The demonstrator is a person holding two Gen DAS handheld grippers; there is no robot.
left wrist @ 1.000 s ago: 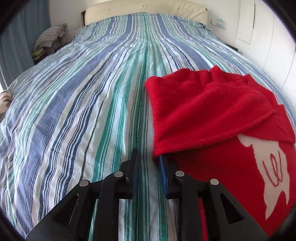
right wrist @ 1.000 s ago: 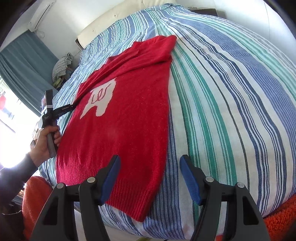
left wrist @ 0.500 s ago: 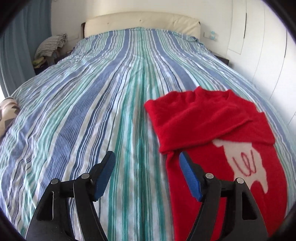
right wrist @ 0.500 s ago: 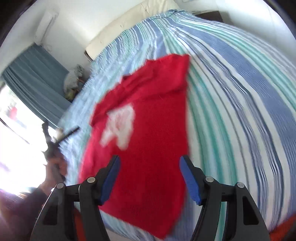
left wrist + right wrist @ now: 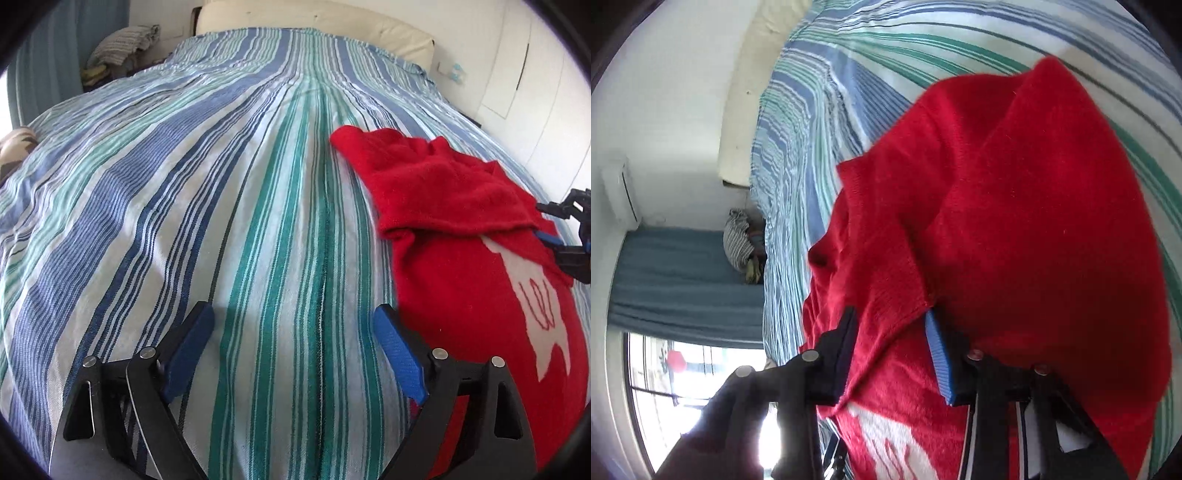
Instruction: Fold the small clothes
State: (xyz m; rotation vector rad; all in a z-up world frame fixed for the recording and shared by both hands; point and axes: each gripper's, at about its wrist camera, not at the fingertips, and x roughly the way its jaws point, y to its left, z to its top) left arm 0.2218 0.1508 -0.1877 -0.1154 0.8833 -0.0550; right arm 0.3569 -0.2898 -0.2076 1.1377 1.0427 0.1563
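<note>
The left gripper (image 5: 291,332), which was pinching the sleeve edge a second ago, is now hanging spread over bare bedspread (image 5: 184,184). The right gripper (image 5: 892,354) is straddling the folded sleeve on the sweater (image 5: 1034,221), jaws still apart, so the next fold is passing to it

Red knit sweater (image 5: 461,280) with white motif lies flat on bed, at 3 o'clock in left view; one sleeve folded across chest.
</note>
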